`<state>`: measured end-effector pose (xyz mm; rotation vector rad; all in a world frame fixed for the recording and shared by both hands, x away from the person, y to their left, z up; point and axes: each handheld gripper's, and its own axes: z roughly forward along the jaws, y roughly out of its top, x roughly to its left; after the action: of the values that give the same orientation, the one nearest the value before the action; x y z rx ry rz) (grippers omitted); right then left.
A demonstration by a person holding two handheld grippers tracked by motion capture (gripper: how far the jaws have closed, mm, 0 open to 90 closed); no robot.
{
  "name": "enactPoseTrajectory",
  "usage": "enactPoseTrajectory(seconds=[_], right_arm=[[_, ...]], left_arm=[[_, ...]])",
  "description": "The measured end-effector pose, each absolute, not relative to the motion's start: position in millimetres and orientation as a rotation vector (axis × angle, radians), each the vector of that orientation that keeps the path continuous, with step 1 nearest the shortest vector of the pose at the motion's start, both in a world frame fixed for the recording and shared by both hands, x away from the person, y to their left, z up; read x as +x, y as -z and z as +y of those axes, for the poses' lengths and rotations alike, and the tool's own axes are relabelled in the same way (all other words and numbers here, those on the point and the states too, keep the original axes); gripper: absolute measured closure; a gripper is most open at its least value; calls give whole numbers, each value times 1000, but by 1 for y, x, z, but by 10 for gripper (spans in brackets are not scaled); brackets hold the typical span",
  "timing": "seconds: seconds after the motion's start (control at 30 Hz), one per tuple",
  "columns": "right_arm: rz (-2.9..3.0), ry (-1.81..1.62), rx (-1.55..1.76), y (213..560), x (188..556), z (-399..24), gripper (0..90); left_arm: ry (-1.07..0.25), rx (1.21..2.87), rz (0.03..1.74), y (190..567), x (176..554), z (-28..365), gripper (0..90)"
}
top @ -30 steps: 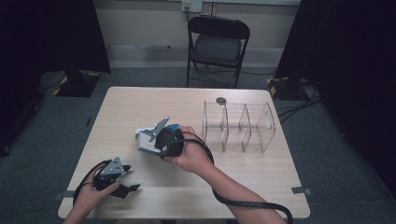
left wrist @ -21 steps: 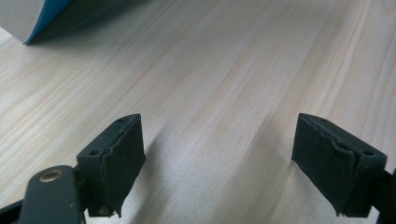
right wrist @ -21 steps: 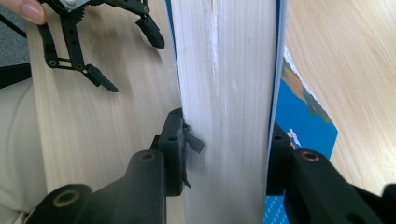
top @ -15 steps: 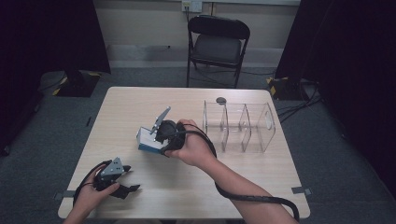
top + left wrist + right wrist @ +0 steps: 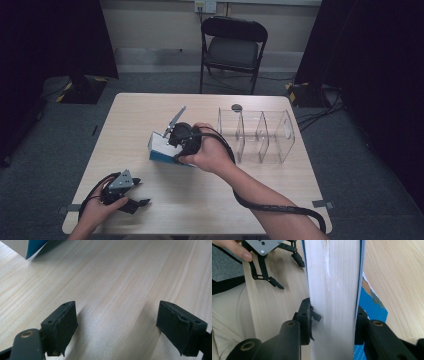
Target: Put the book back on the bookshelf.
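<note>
A thick book [image 5: 159, 149] with white page edges [image 5: 334, 290] and a blue cover [image 5: 373, 308] is held slightly above the table's middle. My right gripper [image 5: 172, 147] is shut on it, one pad pressing on each cover [image 5: 334, 315]. My left gripper [image 5: 142, 192] rests near the table's front left corner, held by a hand. It is open with only bare wood between its pads [image 5: 117, 322]. The book's lower corner [image 5: 32, 247] hangs above the table ahead of it. The left gripper [image 5: 287, 271] also lies beyond the book in the right gripper view.
A clear plastic organizer [image 5: 260, 132] with upright dividers stands on the wooden table [image 5: 300, 200] to the right of the book. A small dark round object [image 5: 236, 107] lies behind it. A folding chair [image 5: 232, 45] stands beyond the far edge.
My right gripper has risen a little with the book in its grip, and its grey plate has tilted more upright. The left gripper has stayed where it was.
</note>
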<state>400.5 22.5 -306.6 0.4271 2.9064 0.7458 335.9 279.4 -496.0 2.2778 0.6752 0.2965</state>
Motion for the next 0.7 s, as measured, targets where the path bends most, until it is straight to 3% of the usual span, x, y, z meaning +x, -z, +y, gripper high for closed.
enactPoseTrajectory(seconds=[0.7], right_arm=[[2949,-726,468,286,398,9,616]], left_arm=[[-275,2250,675,499,337,281,146]])
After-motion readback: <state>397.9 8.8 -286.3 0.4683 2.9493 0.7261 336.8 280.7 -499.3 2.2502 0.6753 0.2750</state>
